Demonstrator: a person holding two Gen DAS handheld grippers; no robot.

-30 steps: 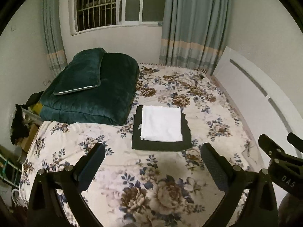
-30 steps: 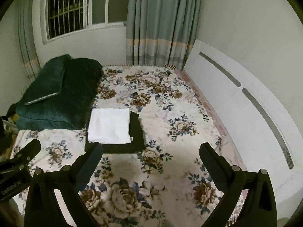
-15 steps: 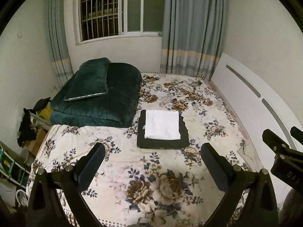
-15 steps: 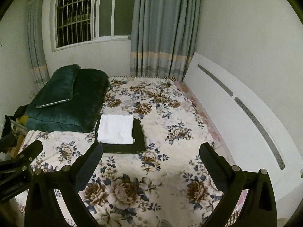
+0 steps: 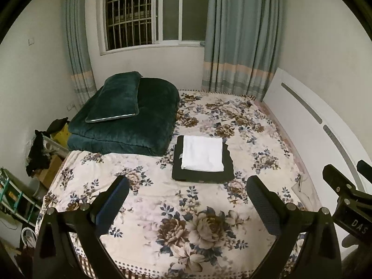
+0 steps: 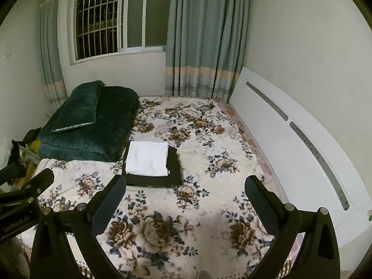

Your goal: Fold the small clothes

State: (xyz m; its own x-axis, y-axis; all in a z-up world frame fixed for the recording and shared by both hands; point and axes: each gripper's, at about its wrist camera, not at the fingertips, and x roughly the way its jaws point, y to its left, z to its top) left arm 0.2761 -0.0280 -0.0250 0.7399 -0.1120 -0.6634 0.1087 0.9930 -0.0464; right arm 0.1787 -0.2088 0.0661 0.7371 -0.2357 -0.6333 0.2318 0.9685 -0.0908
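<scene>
Both tools are hanging above the near end of the bed, holding nothing. The left gripper (image 5: 187, 195) is spread wide with only bedding between its fingers; the right gripper (image 6: 184, 195) is spread the same way, also empty.

The task's things are sitting mid-bed, well apart from both tools: a white folded cloth (image 5: 202, 153) is lying squarely on top of a dark folded garment (image 5: 202, 172), edges roughly lined up, white piece smaller so a dark border is showing on the near and right sides. Stack is looking finished, likely why neither tool is touching it; judging the fold as done or nearly done.

The floral bedspread (image 5: 186, 227) is lying flat and soft, giving a wide working surface. A green folded quilt (image 5: 130, 125) with a green pillow (image 5: 116, 97) resting on it is sitting just left of the stack, probably pushed aside for room. A white headboard (image 6: 290, 139) is running along the right. On the far wall a barred window (image 5: 144, 11) is flanked by grey-blue curtains (image 5: 239, 37). Clutter is showing far left, too dim to name.
</scene>
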